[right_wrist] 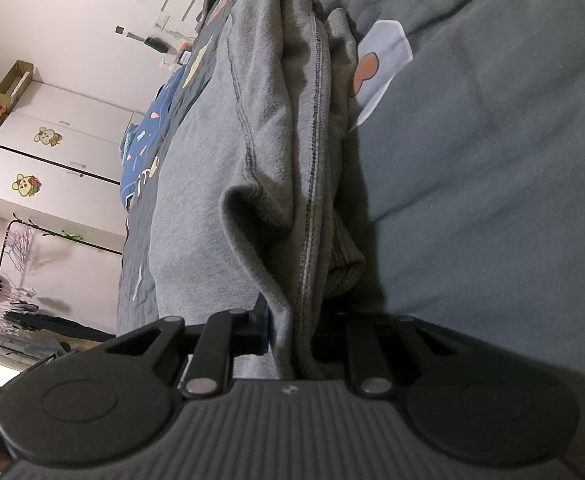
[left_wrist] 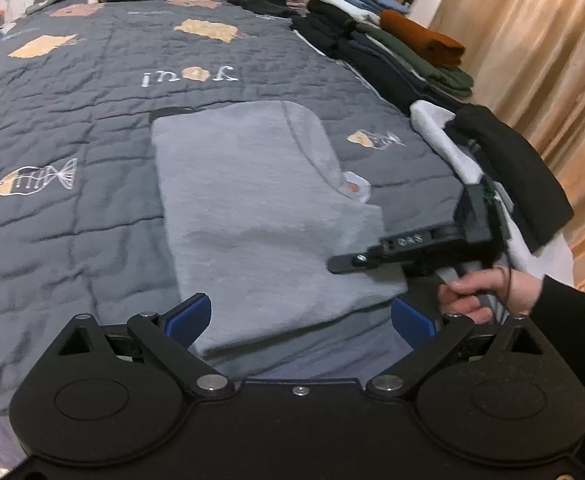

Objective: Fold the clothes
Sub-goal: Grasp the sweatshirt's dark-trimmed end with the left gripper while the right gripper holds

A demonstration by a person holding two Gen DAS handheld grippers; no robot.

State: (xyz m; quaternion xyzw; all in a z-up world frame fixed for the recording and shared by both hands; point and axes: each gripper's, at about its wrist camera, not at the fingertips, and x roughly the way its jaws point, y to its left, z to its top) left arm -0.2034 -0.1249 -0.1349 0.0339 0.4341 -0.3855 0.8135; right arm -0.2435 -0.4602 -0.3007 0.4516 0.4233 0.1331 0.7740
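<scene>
Right claw [right_wrist: 292, 332] pinching grey garment [left_wrist: 252, 200] — fingertips hidden

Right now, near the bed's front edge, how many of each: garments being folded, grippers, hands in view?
grey garment: 1
grippers: 2, the left gripper open, the right gripper clamped on the cloth
hand in view: 1
Total: 4

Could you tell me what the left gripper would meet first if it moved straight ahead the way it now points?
Probably the grey garment: its near edge already lies between the left gripper's open blue fingers, though depth is unclear.
</scene>
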